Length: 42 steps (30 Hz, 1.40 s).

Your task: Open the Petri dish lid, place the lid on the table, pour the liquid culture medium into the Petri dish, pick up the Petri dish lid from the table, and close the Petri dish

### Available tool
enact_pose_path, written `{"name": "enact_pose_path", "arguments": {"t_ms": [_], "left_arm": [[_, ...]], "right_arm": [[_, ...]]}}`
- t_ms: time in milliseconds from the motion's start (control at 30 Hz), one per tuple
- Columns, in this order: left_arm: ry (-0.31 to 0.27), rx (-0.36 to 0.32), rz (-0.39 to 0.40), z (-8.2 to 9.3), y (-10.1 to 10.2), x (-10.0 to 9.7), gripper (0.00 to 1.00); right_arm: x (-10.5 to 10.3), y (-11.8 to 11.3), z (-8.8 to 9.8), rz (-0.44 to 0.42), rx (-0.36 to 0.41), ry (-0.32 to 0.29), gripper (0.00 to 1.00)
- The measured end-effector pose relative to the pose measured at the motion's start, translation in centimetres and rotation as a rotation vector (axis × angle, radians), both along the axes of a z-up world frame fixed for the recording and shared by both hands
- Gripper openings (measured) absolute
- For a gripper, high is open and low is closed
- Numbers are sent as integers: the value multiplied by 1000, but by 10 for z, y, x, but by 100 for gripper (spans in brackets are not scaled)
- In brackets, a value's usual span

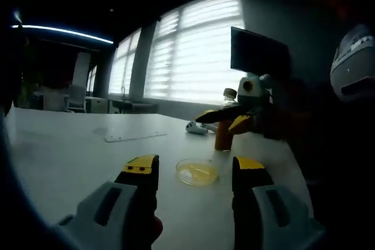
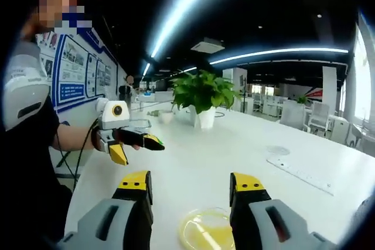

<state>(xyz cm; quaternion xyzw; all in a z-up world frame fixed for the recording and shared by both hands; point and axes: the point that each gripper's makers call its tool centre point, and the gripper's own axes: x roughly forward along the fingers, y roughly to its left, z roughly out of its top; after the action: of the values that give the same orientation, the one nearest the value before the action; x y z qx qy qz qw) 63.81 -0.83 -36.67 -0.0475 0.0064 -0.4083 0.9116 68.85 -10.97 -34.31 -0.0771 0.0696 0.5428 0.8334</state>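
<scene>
We log a Petri dish (image 1: 197,172) holding yellow medium, uncovered on the white worktop (image 1: 70,156). Left hand-held gripper (image 1: 195,171): jaws spread, empty, dish just ahead between them. Right hand-held gripper (image 2: 191,194): spread, empty, above the dish. Amber bottle (image 1: 223,137) stands behind; potted plant (image 2: 202,95) farther off.

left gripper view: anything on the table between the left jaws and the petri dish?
No. In the left gripper view the Petri dish sits just beyond the open left gripper, with bare white table between.
</scene>
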Motion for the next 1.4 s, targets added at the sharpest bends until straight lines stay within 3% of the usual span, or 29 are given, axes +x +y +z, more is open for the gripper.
{"name": "enact_pose_path", "arguments": {"t_ms": [167,400,567,733,1033,1400], "left_arm": [[-3,-20,44,0,7,1,42],[2,-4,129,-17,20,3,44],[-5,-4,178,-24,24,1,45],[-7,-5,224,-35,26,-2,45],[-29,44,276,-40,42,-2,45],[-16,17,318,-41,52,1,44]], "right_arm": [[20,-4,5,-94,-1,7,52],[63,-8,10,-234,-47,6,53],[94,0,21,-284,-47,14,56],[119,10,14,-330,-122,21,58],[146,38,16,-383,-161,17,62],[184,59,-2,-461,-194,34,64]]}}
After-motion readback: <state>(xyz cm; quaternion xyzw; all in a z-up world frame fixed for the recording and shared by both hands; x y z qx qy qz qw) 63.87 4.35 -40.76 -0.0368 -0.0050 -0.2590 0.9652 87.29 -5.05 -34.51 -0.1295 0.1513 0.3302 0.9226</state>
